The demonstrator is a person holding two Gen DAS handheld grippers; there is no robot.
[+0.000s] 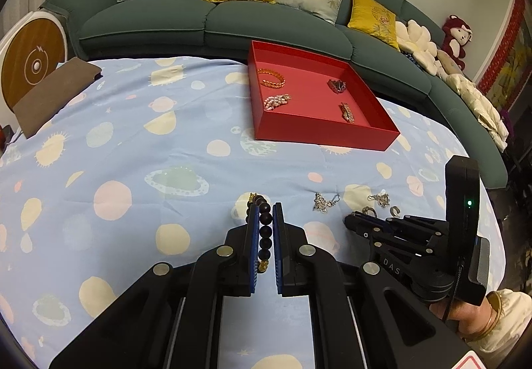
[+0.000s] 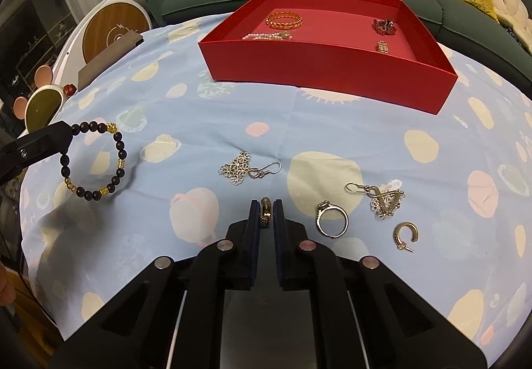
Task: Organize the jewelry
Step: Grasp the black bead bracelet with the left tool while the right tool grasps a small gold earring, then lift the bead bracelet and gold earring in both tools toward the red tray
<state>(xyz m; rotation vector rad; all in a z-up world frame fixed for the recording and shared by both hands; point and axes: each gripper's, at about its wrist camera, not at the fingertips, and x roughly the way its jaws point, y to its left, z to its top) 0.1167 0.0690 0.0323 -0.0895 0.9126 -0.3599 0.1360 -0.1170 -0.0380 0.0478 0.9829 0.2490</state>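
Observation:
My left gripper is shut on a dark bead bracelet with gold beads; in the right wrist view the bracelet hangs from the left gripper's fingers just above the cloth. My right gripper is shut on a small gold hoop earring. The red tray holds a gold bangle, a pearl piece, a dark brooch and a gold clip. On the cloth lie a flower earring, a ring, a second flower earring and a hoop earring.
The table has a blue patterned cloth. A green sofa with cushions stands behind it. A brown notebook lies at the table's left edge. A round wooden-faced device stands left of the table.

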